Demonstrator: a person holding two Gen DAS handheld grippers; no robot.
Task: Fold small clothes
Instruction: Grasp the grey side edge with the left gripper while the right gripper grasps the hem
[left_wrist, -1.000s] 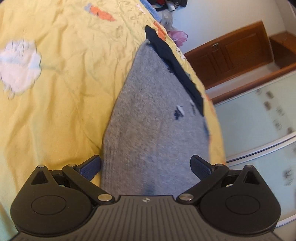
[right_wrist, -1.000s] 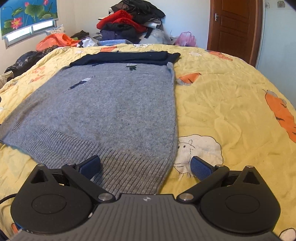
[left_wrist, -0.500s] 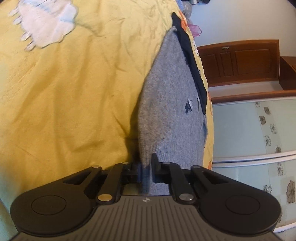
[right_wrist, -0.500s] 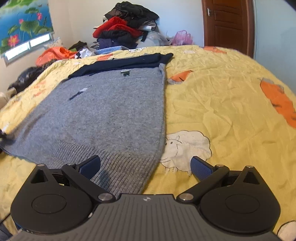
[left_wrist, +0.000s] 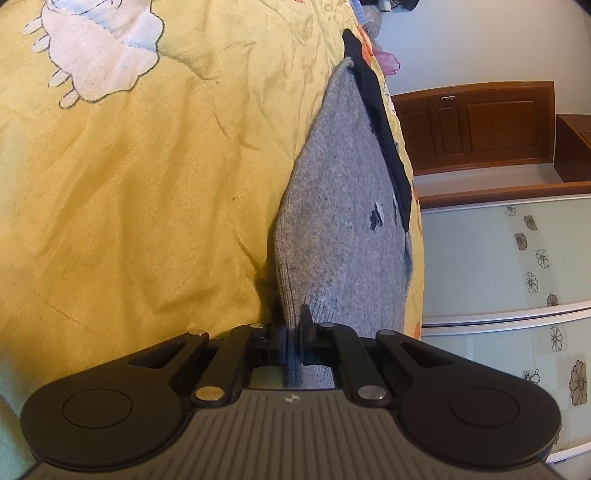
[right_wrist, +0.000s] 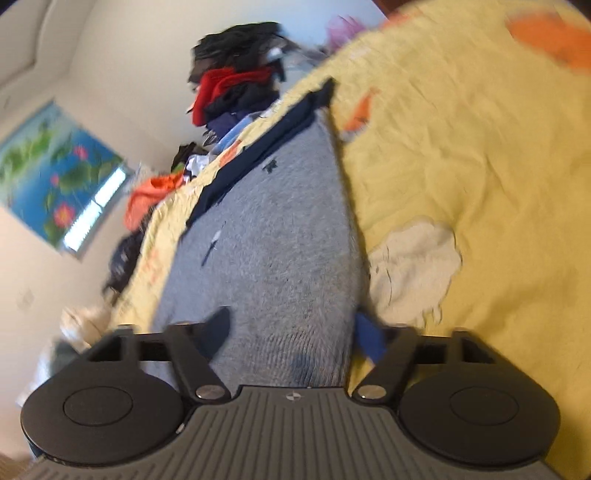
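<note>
A grey knitted sweater (left_wrist: 340, 229) with a navy top part (left_wrist: 384, 129) lies spread on a yellow bedspread (left_wrist: 147, 184). My left gripper (left_wrist: 293, 321) is shut on one corner of its ribbed hem, and the cloth rises pinched between the pads. In the right wrist view the same sweater (right_wrist: 273, 240) stretches away from my right gripper (right_wrist: 291, 332), which is rolled to one side at the hem's other corner. Its jaws are closing, with the ribbed hem lying between the fingers and the pads still apart. That view is blurred.
A heap of red and dark clothes (right_wrist: 240, 85) sits at the bed's far end, with an orange garment (right_wrist: 151, 192) beside it. A wooden door (left_wrist: 472, 125) and pale flowered wardrobe panels (left_wrist: 498, 258) stand past the bed's edge.
The left gripper went from open around the hem to shut on it, then held. The right gripper slid to the hem's corner, rolled sideways, and its jaws narrowed.
</note>
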